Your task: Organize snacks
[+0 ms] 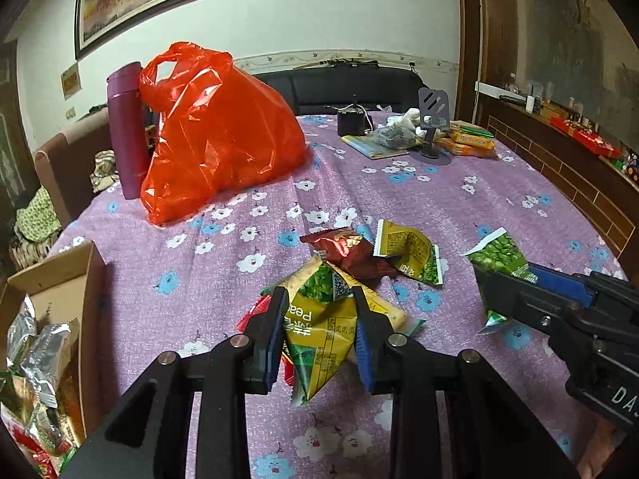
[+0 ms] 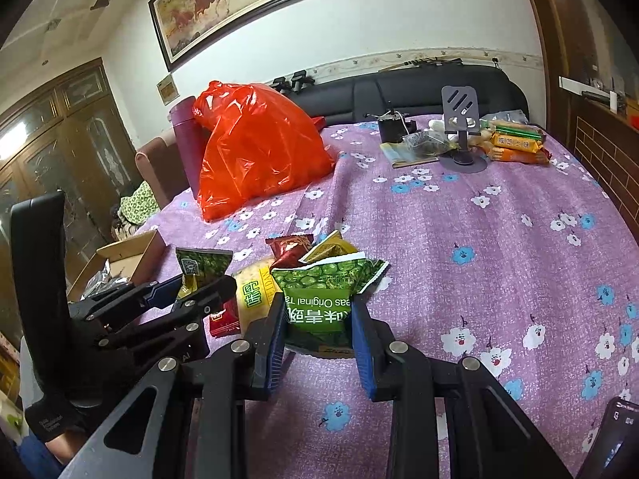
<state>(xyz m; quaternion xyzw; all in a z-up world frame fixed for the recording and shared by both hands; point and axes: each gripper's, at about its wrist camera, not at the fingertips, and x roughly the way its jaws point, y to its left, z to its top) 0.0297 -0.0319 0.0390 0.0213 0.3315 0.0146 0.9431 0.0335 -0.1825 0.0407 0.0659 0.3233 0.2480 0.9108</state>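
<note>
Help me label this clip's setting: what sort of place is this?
Most likely a home living or dining room: a table under a purple floral tablecloth, a dark sofa behind it, and a framed horse painting on the wall.

The cardboard box point(image 1: 60, 291) is cut off by the left edge of the left wrist view, so its pile of packets runs out of sight. Behind the orange bag point(image 1: 223, 139) the purple flask point(image 1: 127, 127) is partly hidden. Beside the bag, the clutter round the phone stand point(image 1: 433, 119) is too small to identify. A phone point(image 2: 615, 439) is cropped at the right wrist view's corner.
</note>
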